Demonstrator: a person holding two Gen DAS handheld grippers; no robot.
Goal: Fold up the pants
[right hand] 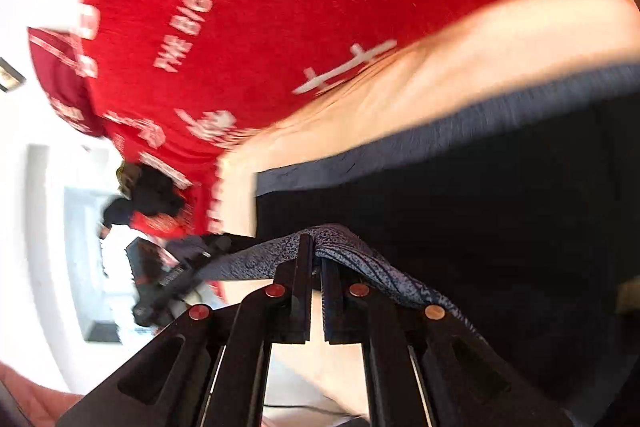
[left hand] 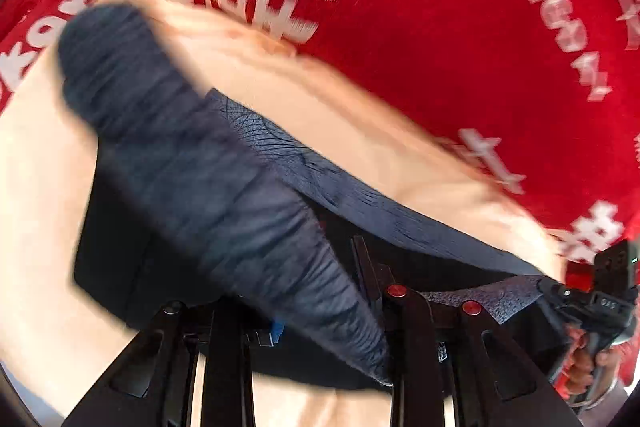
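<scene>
Gripping dark navy pants (right hand: 500, 211) in both hands, I have each set of jaws clamped down on a fold of the cloth. My right gripper (right hand: 316, 259) is nearly shut, with a bunched edge of the fabric draped over and pinched between its fingers (right hand: 302, 267). My left gripper (left hand: 376, 291) is also closed on the cloth: a thick gathered roll of it rises from between the jaws and runs up and to the left across the left wrist view, its long axis on a diagonal.

Beyond that roll, a flat stretch of the pants lies over a pale peach surface (left hand: 360, 131), its upper edge slanting from upper left down to lower right. In the right wrist view the same edge climbs from lower left to upper right, with the dark body of the pants spread below it.

Past the pale surface lies red fabric printed with white lettering (right hand: 280, 7). At the right edge of the left wrist view I can see my right hand (left hand: 588, 363) on its gripper handle. Both views are smeared with motion blur.
</scene>
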